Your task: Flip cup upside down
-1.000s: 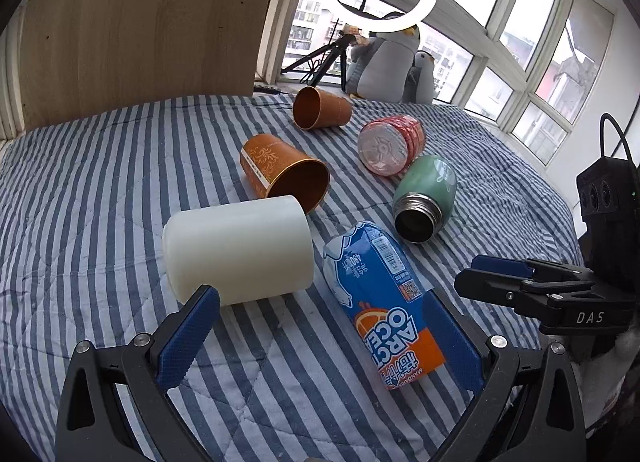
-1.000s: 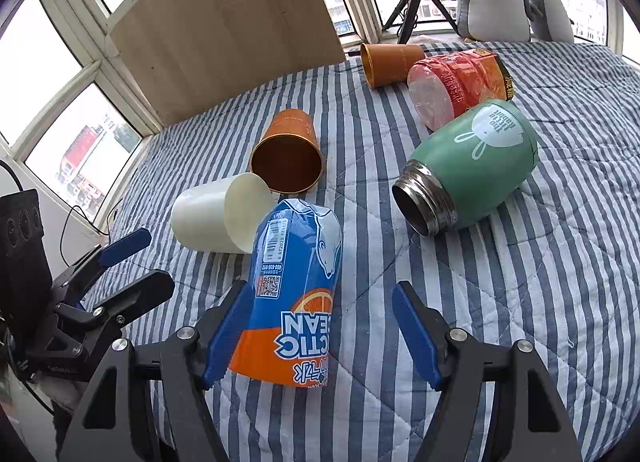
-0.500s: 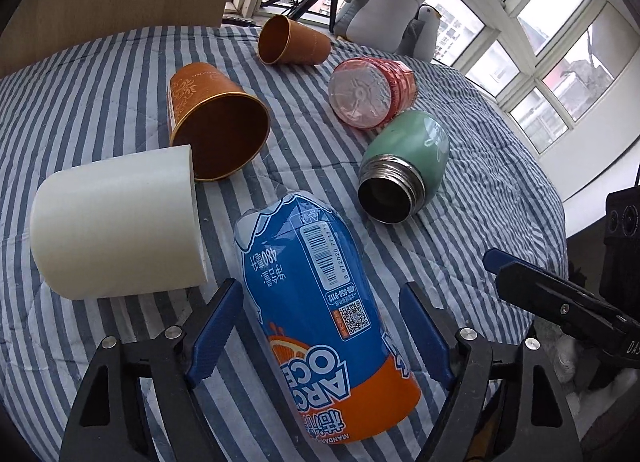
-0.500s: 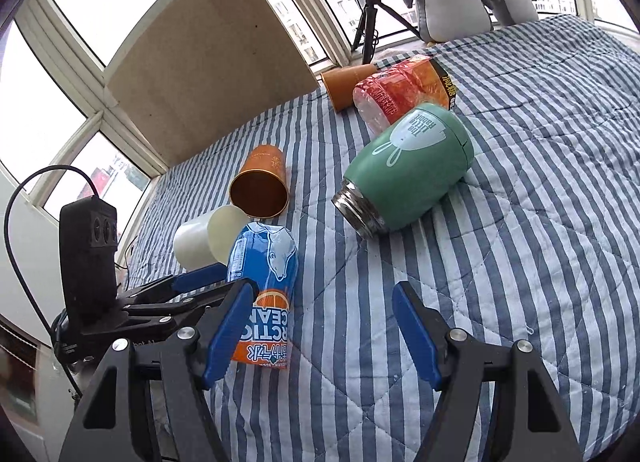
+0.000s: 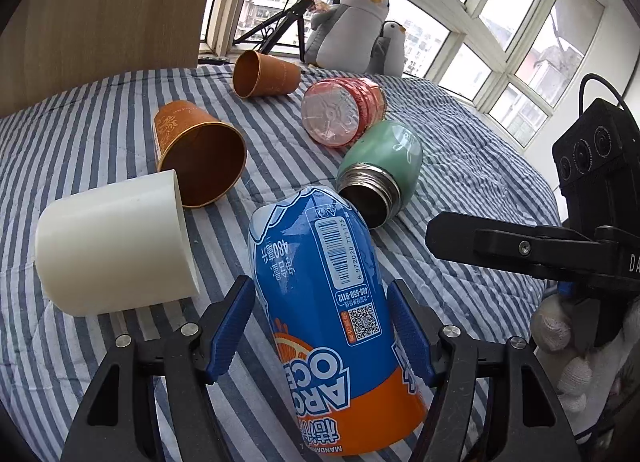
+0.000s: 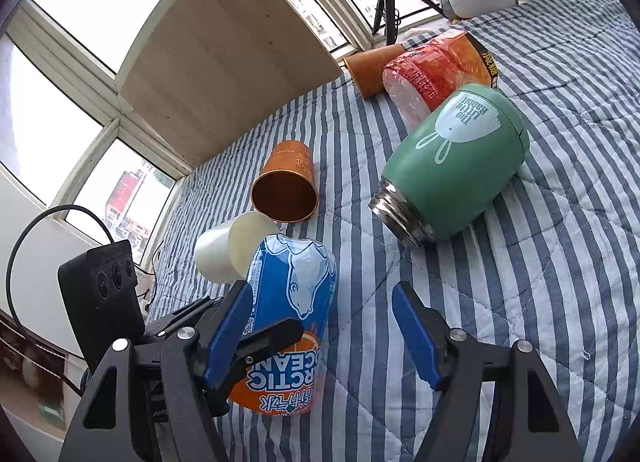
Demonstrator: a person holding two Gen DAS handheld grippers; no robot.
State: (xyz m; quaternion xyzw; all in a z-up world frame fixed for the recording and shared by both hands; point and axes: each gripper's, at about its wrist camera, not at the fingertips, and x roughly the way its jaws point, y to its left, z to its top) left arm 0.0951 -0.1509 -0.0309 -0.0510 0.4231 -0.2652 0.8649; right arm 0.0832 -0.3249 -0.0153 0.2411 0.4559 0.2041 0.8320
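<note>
The blue-and-orange Arctic Ocean cup (image 5: 328, 310) lies lengthwise between the left gripper's (image 5: 322, 326) pads, orange rim nearest, now pinched after they closed in. The right gripper (image 6: 324, 332), spread wide, holds nothing.

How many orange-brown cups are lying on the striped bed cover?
2. One orange-brown cup lies near the middle, beside the white cup, its mouth facing the camera. The other lies farther back, near the tripod. None seems hidden.
</note>
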